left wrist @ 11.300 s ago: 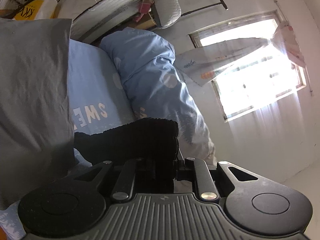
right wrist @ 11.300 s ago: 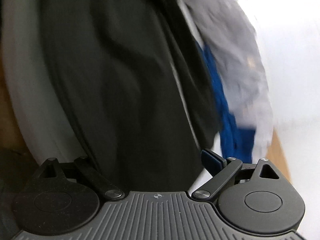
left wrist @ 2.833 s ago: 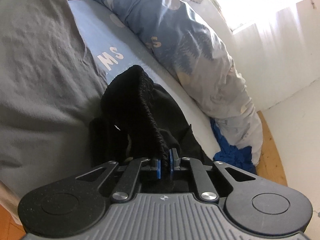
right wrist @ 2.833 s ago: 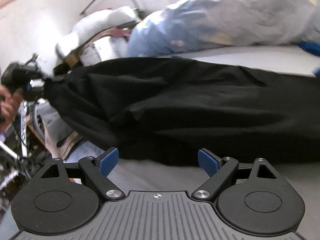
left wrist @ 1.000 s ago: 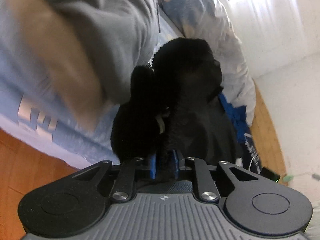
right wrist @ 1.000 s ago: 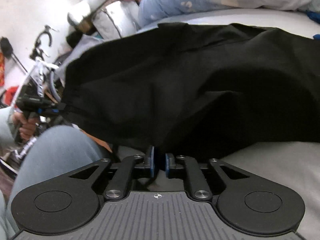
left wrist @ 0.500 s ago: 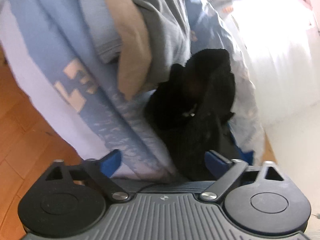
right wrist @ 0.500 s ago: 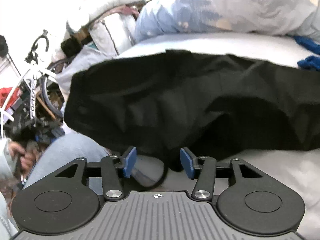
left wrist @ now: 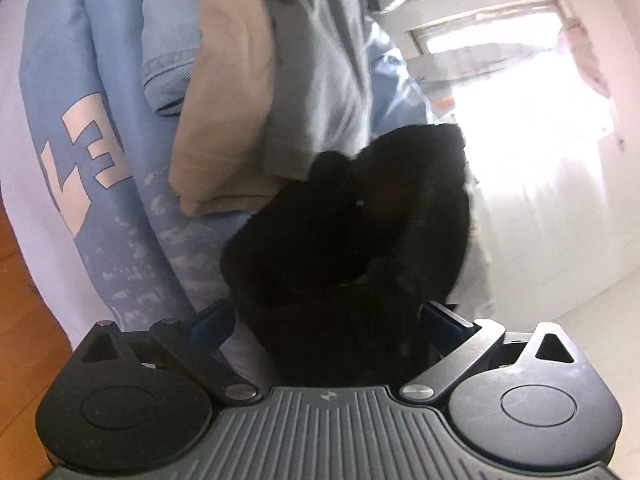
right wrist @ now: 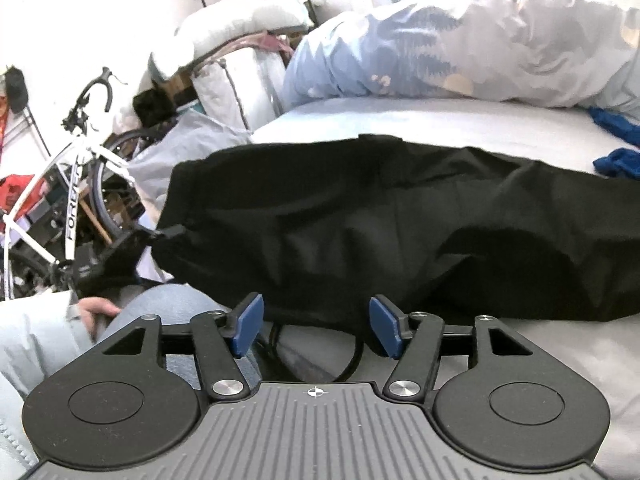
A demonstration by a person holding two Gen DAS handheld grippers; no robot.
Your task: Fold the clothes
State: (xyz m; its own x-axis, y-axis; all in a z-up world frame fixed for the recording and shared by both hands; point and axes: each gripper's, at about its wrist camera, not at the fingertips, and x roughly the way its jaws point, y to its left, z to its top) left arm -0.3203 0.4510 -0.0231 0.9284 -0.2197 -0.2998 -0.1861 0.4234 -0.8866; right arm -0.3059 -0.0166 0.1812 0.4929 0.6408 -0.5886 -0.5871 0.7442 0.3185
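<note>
Black trousers [right wrist: 400, 220] lie stretched across the pale bed sheet [right wrist: 440, 120] in the right wrist view. My right gripper [right wrist: 316, 330] hovers at their near edge, jaws opening. Only the hem and a drawstring loop [right wrist: 352, 360] show between its blue pads [right wrist: 248, 328], untouched. In the left wrist view one end of the trousers is a dark bunched mass [left wrist: 348, 240]. My left gripper [left wrist: 326, 320] straddles it with wide jaws that are closing. Its pads [left wrist: 440, 320] stand just beside the cloth without pressing it.
A stack of folded beige, grey and blue clothes [left wrist: 224, 100] sits beside the bunched end on a light-blue sheet with pale letters [left wrist: 92, 152]. Wooden floor [left wrist: 24, 300] lies below. A rumpled duvet [right wrist: 460, 52], blue garments [right wrist: 616, 160], a bicycle [right wrist: 76, 160] and the person's knee [right wrist: 168, 308] surround the bed.
Both grippers were shut on the black trousers a second ago and have let go. The left one dropped lower toward the bunched end; the right one lifted back from the hem.
</note>
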